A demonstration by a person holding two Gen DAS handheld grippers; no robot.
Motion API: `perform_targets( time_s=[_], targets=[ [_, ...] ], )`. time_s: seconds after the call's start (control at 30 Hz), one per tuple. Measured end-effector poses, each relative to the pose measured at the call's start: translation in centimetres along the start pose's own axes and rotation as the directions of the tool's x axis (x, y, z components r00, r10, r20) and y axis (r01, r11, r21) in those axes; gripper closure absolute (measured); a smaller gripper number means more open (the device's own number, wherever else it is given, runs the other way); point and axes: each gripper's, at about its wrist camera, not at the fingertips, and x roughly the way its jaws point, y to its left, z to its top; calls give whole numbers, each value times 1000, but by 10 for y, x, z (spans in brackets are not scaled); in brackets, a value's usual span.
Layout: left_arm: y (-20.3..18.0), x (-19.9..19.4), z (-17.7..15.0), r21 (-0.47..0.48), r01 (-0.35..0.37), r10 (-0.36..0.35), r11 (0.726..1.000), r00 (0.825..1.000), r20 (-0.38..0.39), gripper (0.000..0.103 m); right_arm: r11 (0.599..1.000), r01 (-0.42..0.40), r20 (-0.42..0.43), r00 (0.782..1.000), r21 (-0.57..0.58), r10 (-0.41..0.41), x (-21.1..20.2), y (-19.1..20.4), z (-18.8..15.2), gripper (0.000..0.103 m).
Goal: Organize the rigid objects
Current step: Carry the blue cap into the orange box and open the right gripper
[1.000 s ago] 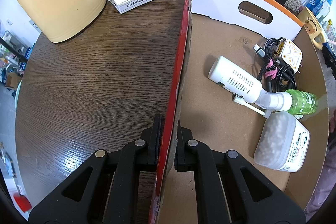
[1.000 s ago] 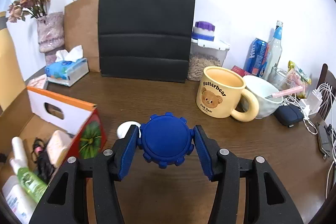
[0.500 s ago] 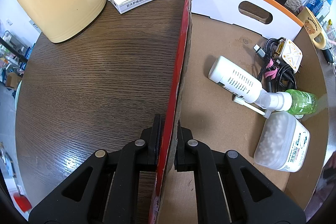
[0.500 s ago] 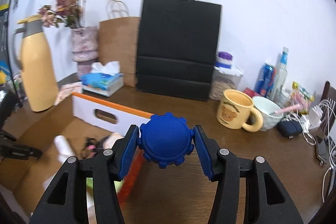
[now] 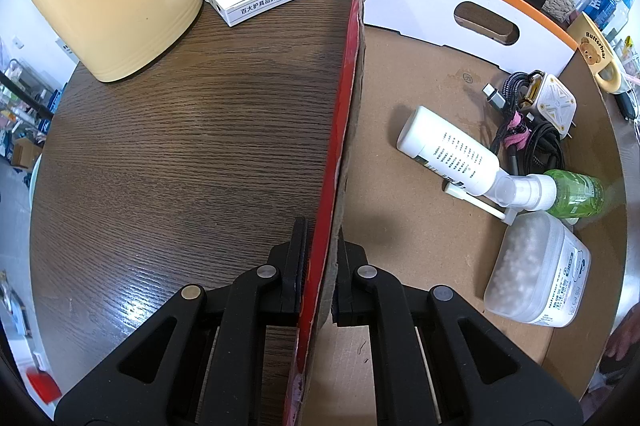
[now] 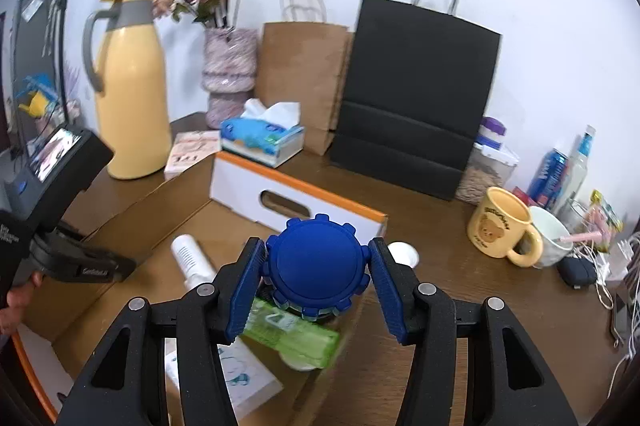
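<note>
right gripper [image 6: 316, 284]: clamped on blue knob [image 6: 316, 266], now moved over the box [image 6: 420, 38] | left gripper [image 5: 320, 266]: pinching box wall, unmoved | drop looks next

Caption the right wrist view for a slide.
Right gripper holds a blue gear-shaped knob above the open cardboard box.

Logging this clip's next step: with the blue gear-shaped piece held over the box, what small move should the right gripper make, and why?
Probably lower it a little toward bare cardboard, then open. The right gripper is shut on the blue gear-shaped piece, above the cardboard box, while the left gripper clamps the box wall. The green bottle lies right beneath, so shifting toward open floor seems wise.
</note>
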Motion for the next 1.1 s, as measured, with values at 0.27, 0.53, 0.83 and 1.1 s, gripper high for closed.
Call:
perform_targets(
  time_s=[0.27,0.53,0.83,1.1],
  targets=[
    [0,0,0,0,0,0,1000,1000,0,99,998,-14,-41,999,-53,12,7,15,-4,45],
    [0,0,0,0,0,0,1000,1000,0,99,997,-24,-59,998,-74,20,10,20,-5,45],
    [0,0,0,0,0,0,1000,1000,0,99,997,-30,-77,997,-73,25,14,22,-6,44],
    [-1,0,0,0,-1,1,1000,1000,0,99,998,-19,-81,997,-54,15,16,19,-6,9]
  ],
)
